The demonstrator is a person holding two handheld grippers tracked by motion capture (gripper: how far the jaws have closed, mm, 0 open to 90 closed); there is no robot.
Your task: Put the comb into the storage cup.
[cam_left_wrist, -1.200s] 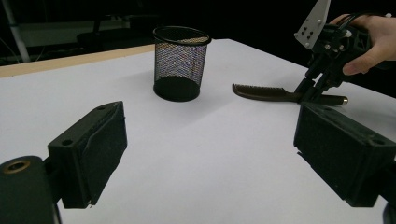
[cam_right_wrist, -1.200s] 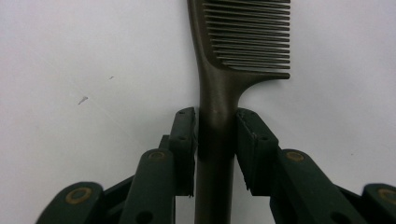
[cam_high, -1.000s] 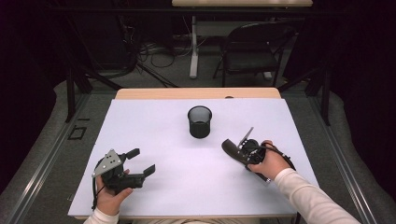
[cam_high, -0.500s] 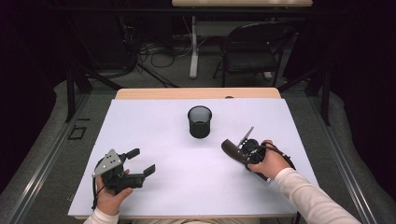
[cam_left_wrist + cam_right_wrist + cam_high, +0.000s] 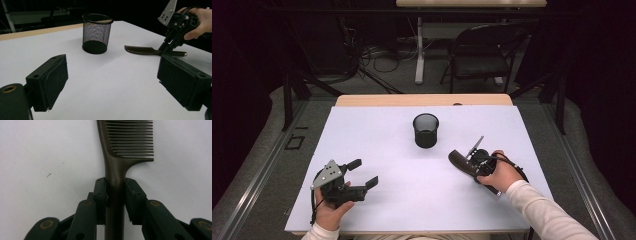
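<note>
On the white table [image 5: 412,200], the right gripper [image 5: 115,192] pinches the comb [image 5: 125,142] by its handle just beside the mesh cup [image 5: 426,130], likely to drop it in, while the left gripper [image 5: 362,172] waits spread wide, holding nothing.

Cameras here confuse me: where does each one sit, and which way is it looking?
High view: above the person's side, looking forward and down on the table; forearms, left gripper and right gripper.
Left gripper view: rides that gripper, looking level across to the mesh cup; own jaws wide apart.
Right gripper view: looks straight down; jaws clamp the comb handle.
Shared: comb and cup appear in the high and left gripper views.
</note>
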